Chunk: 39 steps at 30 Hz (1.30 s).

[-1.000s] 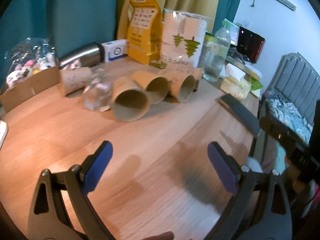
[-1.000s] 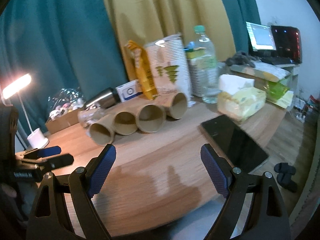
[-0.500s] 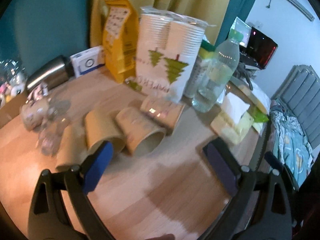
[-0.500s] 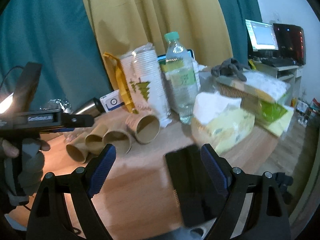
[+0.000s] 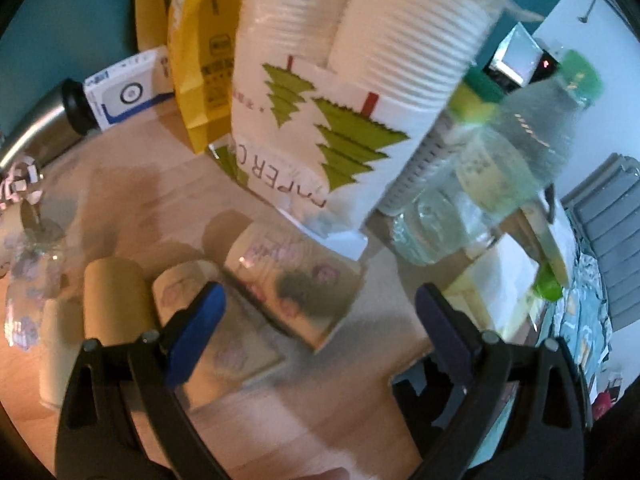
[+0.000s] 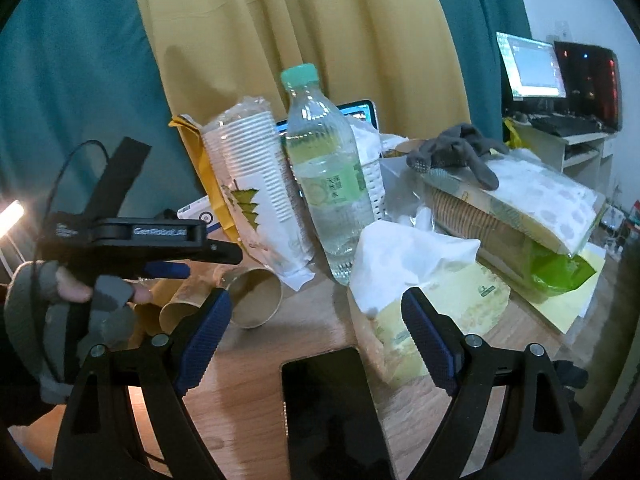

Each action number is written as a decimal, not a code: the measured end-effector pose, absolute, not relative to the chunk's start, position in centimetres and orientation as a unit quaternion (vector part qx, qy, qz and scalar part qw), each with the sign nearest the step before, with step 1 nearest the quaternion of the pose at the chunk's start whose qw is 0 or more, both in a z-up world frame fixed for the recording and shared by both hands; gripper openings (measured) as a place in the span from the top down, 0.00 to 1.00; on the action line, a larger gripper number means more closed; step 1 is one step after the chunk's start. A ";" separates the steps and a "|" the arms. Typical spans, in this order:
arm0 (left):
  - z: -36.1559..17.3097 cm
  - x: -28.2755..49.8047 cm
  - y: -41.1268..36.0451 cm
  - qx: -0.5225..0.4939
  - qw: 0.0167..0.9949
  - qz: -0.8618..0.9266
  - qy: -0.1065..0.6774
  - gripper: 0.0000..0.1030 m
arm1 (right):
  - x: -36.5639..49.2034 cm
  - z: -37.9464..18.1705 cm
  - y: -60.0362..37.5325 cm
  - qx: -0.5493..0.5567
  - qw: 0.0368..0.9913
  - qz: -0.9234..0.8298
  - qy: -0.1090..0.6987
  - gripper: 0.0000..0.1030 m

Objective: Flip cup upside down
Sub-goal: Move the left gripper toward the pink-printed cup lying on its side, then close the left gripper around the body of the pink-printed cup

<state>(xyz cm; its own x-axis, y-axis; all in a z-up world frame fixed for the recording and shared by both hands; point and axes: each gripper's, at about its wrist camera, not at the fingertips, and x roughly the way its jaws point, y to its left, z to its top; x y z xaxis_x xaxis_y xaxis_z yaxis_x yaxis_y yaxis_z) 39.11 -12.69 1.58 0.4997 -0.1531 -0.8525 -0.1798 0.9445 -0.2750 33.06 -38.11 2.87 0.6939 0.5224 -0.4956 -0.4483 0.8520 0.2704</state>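
Left tool sat wide open over the light, crushable brown paper cup lying sideways; grip mid-wall, gently.

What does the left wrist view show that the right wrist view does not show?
Only the left wrist view shows the steel flask. Only the right wrist view shows the monitor, the grey cloth and the black phone. Both show the paper cup lying on its side, the sleeve of white cups and the water bottle.
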 end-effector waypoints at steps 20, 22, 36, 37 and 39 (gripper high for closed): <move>-3.4 45.7 -12.0 -0.187 0.797 0.054 0.572 0.07 | 33.0 2.8 -42.1 0.109 0.923 0.261 0.260 0.14; -3.6 45.9 -12.0 -0.191 0.796 0.051 0.572 0.11 | 32.8 2.8 -42.2 0.109 0.924 0.261 0.259 0.14; -2.8 45.8 -11.1 -0.231 0.797 0.054 0.556 0.11 | 32.0 2.9 -42.8 0.113 0.926 0.258 0.253 0.14; -2.7 45.9 -11.3 -0.226 0.798 0.053 0.556 0.11 | 32.0 2.9 -42.8 0.113 0.926 0.258 0.253 0.14; -2.8 46.0 -12.2 -0.215 0.800 0.049 0.558 0.11 | 31.9 2.9 -42.9 0.113 0.926 0.257 0.252 0.14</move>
<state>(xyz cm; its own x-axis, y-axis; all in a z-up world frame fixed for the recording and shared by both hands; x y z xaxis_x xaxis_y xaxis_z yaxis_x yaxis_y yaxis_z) 46.03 -12.17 -2.81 0.3733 -0.1607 -0.9137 -0.3190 0.9026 -0.2891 31.88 -42.91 2.94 0.7405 0.5333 -0.4090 -0.4190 0.8421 0.3395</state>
